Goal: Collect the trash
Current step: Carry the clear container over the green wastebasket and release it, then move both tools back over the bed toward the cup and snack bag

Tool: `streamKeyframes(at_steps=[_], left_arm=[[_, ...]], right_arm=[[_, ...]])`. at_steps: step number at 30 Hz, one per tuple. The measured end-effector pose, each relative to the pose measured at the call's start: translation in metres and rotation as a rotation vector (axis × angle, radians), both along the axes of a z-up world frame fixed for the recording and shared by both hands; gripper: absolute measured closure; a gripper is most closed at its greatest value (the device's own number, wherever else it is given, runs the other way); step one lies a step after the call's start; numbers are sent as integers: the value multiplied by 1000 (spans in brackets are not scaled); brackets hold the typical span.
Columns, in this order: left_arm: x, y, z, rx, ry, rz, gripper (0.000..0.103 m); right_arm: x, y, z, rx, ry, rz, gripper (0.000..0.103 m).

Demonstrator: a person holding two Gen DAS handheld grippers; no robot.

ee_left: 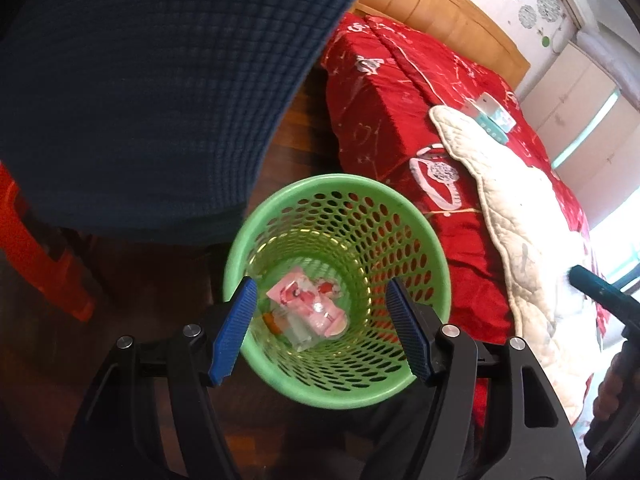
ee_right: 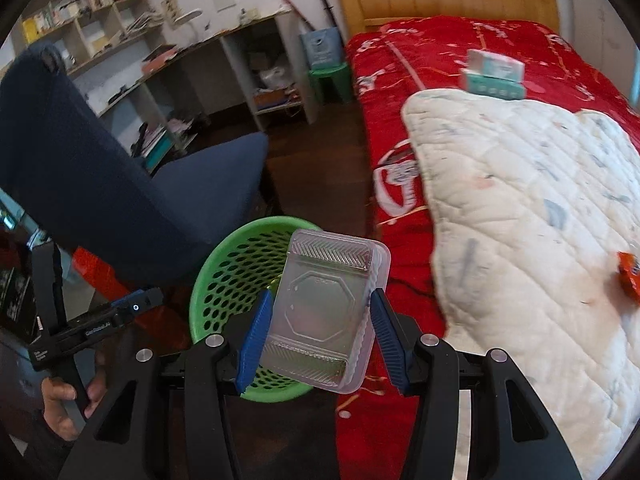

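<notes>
Bedroom, dark wood floor (ee_left: 296,136); cluttered shelves (ee_right: 100,12) and desk at upper left of the right wrist view; blue chair (ee_right: 120,176) at left in both views. Lower left, right wrist view: a hand (ee_right: 64,408) holds the left gripper (ee_left: 320,332); its jaws are spread, nothing between the pads, poised above the green bin (ee_left: 340,280) at centre. Bin stands on the floor just beside the bed (ee_left: 400,100); pink wrappers (ee_left: 308,304) lie in its bottom. Right gripper (ee_right: 318,328) pinches a clear tray (ee_right: 324,316) by its sides, over the bin's right rim. Right: red bedspread, white quilt (ee_right: 520,200), a teal box (ee_right: 494,74) beyond it; orange packet (ee_right: 630,276) on the quilt at far right edge.
</notes>
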State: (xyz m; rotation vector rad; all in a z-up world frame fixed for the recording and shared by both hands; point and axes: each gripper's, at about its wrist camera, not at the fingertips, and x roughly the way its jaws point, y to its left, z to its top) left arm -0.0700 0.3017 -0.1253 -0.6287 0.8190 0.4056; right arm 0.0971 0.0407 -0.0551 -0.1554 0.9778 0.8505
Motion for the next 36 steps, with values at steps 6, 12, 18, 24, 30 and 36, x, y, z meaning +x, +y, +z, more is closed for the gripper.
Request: streamKeyframes(at_steps=[6, 12, 18, 24, 30, 36], left_arm=[[-11, 6, 0, -5, -5, 25, 37], [-14, 10, -5, -20, -1, 34, 37], [-13, 9, -6, -28, -3, 29, 37], [-8, 3, -2, -21, -11, 15, 37], [3, -12, 8, -3, -20, -25, 37], [16, -27, 17, 5, -29, -67, 37]], right_arm=[[-2, 34, -20, -17, 46, 53, 54], [-5, 64, -34, -22, 74, 85, 53], [-6, 76, -39, 1, 89, 93, 43], [-4, 61, -32, 17, 85, 75, 41], [0, 28, -24, 31, 76, 18, 35], [7, -14, -20, 33, 61, -57, 31]])
